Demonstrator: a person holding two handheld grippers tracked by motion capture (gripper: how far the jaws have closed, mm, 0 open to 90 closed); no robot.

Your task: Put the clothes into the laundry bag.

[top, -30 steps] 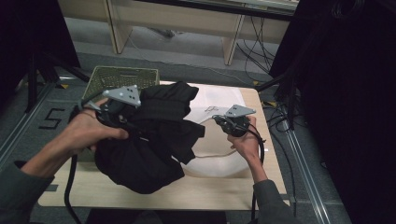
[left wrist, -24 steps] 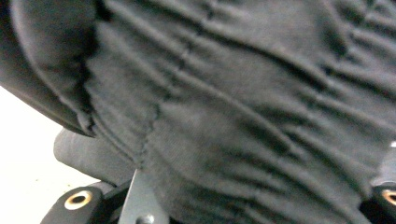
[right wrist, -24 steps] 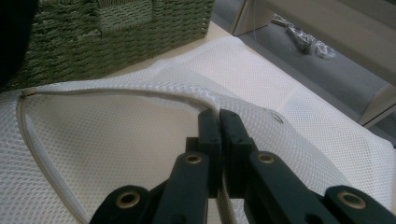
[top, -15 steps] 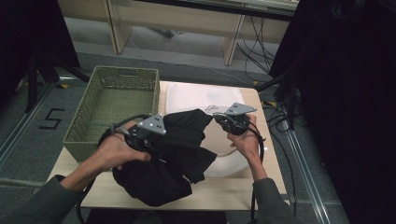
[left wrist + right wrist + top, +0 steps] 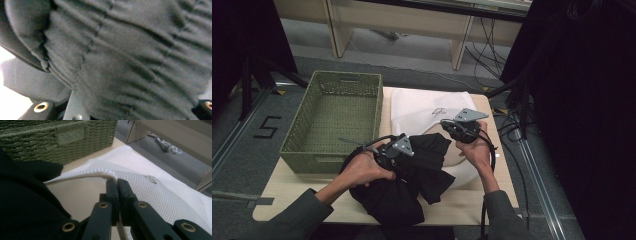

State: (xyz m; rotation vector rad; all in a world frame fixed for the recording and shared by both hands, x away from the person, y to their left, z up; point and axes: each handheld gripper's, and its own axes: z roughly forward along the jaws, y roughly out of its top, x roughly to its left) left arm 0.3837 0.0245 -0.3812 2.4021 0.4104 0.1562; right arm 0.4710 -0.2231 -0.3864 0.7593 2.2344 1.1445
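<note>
A black garment (image 5: 399, 197) hangs bunched from my left gripper (image 5: 409, 156), which is shut on it; its fingertips are buried in the cloth. In the left gripper view the gathered black fabric (image 5: 125, 62) covers the space between the jaws. A white mesh bag (image 5: 422, 107) lies on the table to the right of the basket. My right gripper (image 5: 453, 129) is shut on the bag's rim (image 5: 75, 177) and lifts it, so the mouth gapes toward the garment (image 5: 25, 202). The garment's upper edge lies at that mouth.
An empty green woven basket (image 5: 332, 77) stands at the table's left, close beside the bag (image 5: 162, 195) and also seen as the basket wall (image 5: 62, 140). The wooden tabletop (image 5: 494, 192) ends just right of my right hand. Cables trail on the floor beyond.
My left hand has carried the black garment rightward and down, from beside the basket to the bag's mouth. The right gripper has stayed put on the rim.
</note>
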